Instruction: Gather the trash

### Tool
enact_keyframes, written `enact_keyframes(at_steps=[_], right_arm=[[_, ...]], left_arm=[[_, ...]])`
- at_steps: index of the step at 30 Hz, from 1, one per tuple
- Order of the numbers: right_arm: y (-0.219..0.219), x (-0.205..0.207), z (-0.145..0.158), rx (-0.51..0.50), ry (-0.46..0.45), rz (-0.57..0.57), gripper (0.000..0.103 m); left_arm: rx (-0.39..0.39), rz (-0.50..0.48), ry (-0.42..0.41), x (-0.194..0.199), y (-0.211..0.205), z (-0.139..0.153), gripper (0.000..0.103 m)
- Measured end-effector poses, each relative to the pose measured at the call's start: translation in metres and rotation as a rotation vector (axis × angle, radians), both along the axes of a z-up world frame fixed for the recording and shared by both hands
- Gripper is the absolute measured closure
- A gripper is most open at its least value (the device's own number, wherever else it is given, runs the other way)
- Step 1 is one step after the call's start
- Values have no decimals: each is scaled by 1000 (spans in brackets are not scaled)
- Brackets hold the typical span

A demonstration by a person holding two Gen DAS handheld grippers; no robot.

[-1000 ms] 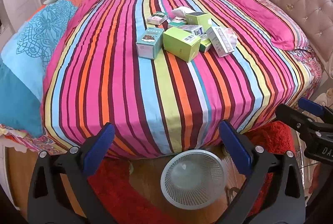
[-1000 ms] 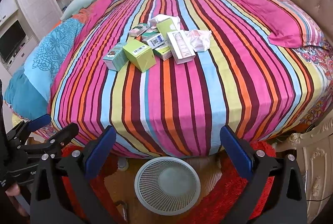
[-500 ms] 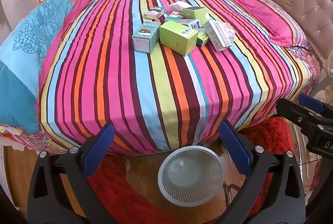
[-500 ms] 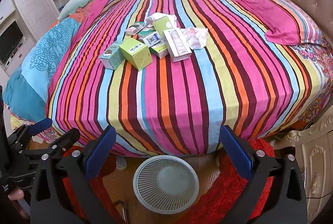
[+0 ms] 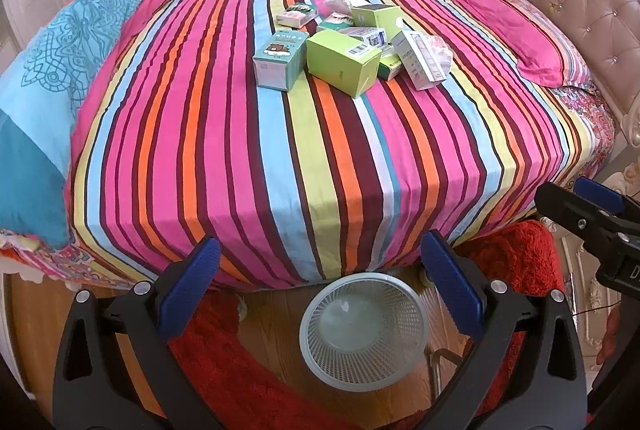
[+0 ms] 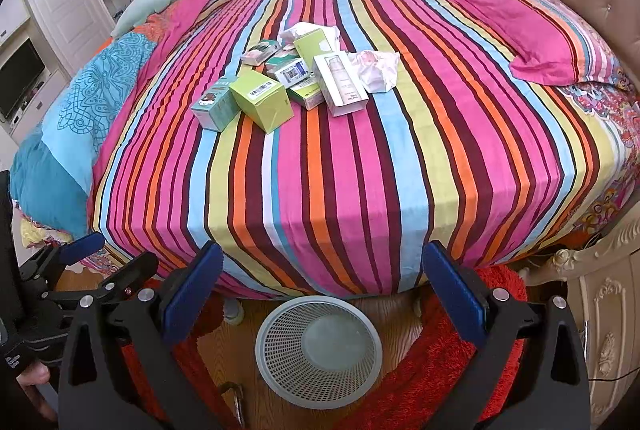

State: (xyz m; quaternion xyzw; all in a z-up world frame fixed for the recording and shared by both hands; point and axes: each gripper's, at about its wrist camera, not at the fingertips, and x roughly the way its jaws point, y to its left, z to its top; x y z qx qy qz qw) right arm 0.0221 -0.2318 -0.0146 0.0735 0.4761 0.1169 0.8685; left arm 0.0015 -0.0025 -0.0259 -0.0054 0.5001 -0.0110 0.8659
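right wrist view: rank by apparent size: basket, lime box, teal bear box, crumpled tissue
1. basket, nearest the camera, so its lead is unsure
2. lime box
3. teal bear box and crumpled tissue look alike; not ranked

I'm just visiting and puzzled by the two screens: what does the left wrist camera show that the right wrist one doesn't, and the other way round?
Only the left wrist view shows the right gripper, at its right edge. Only the right wrist view shows the white cabinet, a dark screen, and the left gripper, at its left edge. Both show the striped bed, the pile of boxes on it, the crumpled tissue and the empty basket on the floor.
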Motion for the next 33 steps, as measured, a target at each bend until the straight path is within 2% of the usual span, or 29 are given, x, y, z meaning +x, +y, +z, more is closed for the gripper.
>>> enact_keyframes(at_steps=[33], right_arm=[[5,-4,2,-22,-7,24,8]], left_arm=[[-11,5,1,-2,0,0,6]])
